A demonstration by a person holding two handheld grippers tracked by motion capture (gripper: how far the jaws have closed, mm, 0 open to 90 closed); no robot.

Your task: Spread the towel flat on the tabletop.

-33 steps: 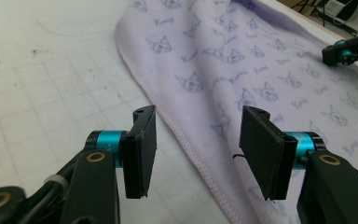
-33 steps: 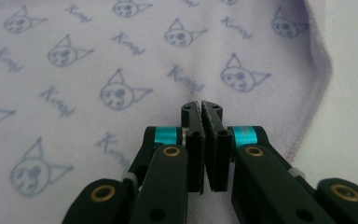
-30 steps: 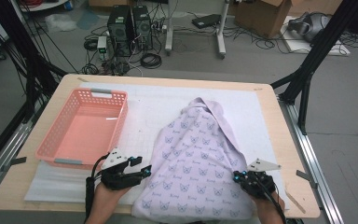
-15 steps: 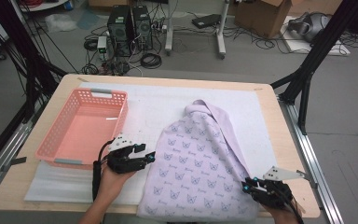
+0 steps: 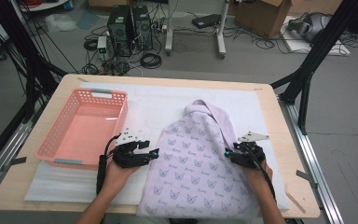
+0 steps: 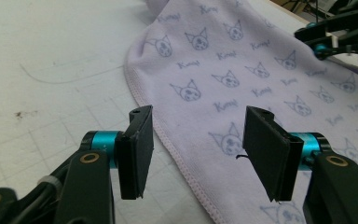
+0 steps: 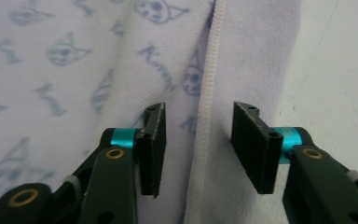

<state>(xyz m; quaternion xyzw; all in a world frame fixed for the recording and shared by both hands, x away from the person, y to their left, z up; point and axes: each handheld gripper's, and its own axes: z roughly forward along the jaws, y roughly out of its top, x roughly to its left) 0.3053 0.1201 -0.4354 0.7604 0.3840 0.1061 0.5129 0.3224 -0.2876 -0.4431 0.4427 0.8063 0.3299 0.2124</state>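
Observation:
A lilac cloth (image 5: 196,158) printed with cat faces lies flat on the white mat, one narrow end toward the far side. My left gripper (image 5: 154,151) is at its left hem. In the left gripper view it (image 6: 196,149) stands open over that hem, with the cloth (image 6: 242,70) beyond. My right gripper (image 5: 227,153) is at the cloth's right edge. In the right gripper view it (image 7: 198,144) is open, its jaws just having been opening. A stitched seam of the cloth (image 7: 74,70) runs between the pads, which do not press on it.
A pink plastic basket (image 5: 81,126) stands empty on the left of the table, just left of my left hand. The white foam mat (image 5: 158,100) covers most of the wooden table (image 5: 279,116). Black frame posts (image 5: 307,74) rise at the table's sides.
The right gripper left the cloth's near right corner and moved away from the person along its right edge, jaws now apart. The left gripper moved away from the person beside the left hem.

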